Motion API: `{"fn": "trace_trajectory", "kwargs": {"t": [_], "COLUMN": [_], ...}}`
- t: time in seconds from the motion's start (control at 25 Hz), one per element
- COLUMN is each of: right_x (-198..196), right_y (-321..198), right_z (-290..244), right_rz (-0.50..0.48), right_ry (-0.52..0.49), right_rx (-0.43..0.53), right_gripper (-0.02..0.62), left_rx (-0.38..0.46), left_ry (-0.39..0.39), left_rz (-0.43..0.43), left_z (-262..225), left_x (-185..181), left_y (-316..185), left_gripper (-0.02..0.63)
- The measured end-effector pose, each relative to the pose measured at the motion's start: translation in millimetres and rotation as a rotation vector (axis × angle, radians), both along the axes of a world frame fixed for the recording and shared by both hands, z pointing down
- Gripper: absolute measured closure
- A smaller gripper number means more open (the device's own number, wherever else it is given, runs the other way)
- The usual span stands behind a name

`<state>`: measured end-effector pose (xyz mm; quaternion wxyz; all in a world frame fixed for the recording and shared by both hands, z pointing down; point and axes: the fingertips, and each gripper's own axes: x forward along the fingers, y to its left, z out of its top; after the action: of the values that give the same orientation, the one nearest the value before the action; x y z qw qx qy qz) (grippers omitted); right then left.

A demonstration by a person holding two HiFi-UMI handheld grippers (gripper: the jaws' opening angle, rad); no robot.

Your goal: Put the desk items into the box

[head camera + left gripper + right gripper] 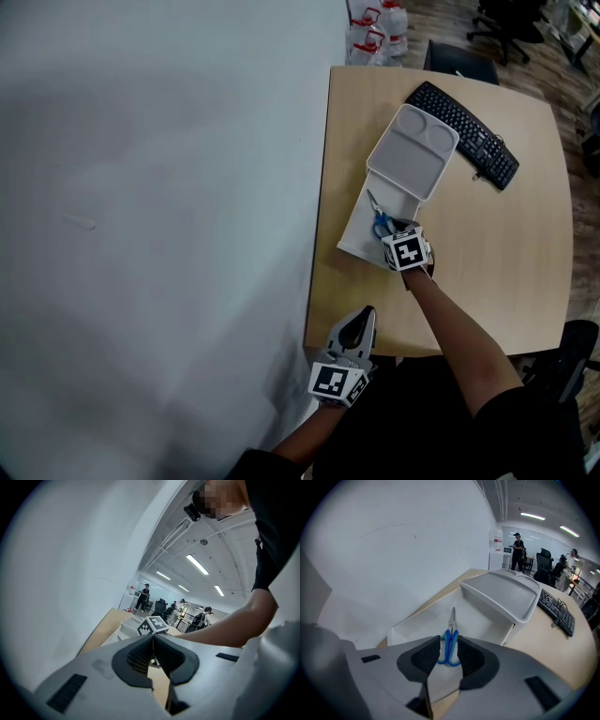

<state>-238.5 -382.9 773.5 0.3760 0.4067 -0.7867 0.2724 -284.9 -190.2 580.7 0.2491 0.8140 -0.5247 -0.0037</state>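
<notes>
Left gripper (364,319) held shut at the desk edge; blue-handled steel scissors (379,218) laid inside the open white plastic box (349,242).
In the head view, the right gripper (401,234) is seen over the box's near end. In the left gripper view, the jaws are met on nothing. In the right gripper view, the jaws are spread clear of the handles, so a straight lift-out is advised, without snagging them.
</notes>
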Motion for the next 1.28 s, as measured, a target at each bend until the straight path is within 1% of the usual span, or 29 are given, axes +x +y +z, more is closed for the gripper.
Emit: {"fn": "trace_trajectory", "kwargs": {"t": [0.16,0.28,0.48,0.64,0.72,0.84,1.0,1.16,1.28], "right_x": [6.5,14.4,50.4,86.7,108.2,146.2,214.7,283.1,325.1], "right_y": [2.8,10.5,32.1,57.5,69.8,92.6,132.6,167.2,185.3], "right_z": [-21.7,-46.4,-94.7,-133.5,-150.9,-174.9,-201.5,-225.6,-250.3], "right_rz": [-0.016,-0.008,0.011,0.041,0.057,0.09,0.136,0.184,0.203], "right_ry": [-0.011,-0.056,-0.127,-0.178,-0.2,-0.239,-0.273,-0.285,-0.282], "right_rx": [0.048,0.084,0.149,0.19,0.213,0.242,0.274,0.321,0.377], "right_gripper": [0.425,0.426,0.435,0.455,0.471,0.489,0.523,0.532,0.535], "left_rx": [0.023,0.033,0.073,0.092,0.103,0.123,0.162,0.135,0.125], "left_ry": [0.001,-0.001,-0.009,-0.011,-0.016,-0.015,-0.01,-0.018,-0.036], "left_rz": [-0.017,-0.027,-0.024,-0.038,-0.038,-0.015,0.019,0.043,0.068], "left_z": [-8.8,-14.0,-34.1,-53.6,-59.2,-69.4,-90.2,-104.1,-118.2], "left_x": [-2.8,-2.5,13.1,34.3,50.6,81.4,131.3,182.8,221.8], "left_y": [1.7,5.6,7.5,10.9,11.5,13.4,20.4,29.8,35.5], "left_gripper": [0.591,0.591,0.591,0.591,0.591,0.591,0.591,0.591,0.591]}}
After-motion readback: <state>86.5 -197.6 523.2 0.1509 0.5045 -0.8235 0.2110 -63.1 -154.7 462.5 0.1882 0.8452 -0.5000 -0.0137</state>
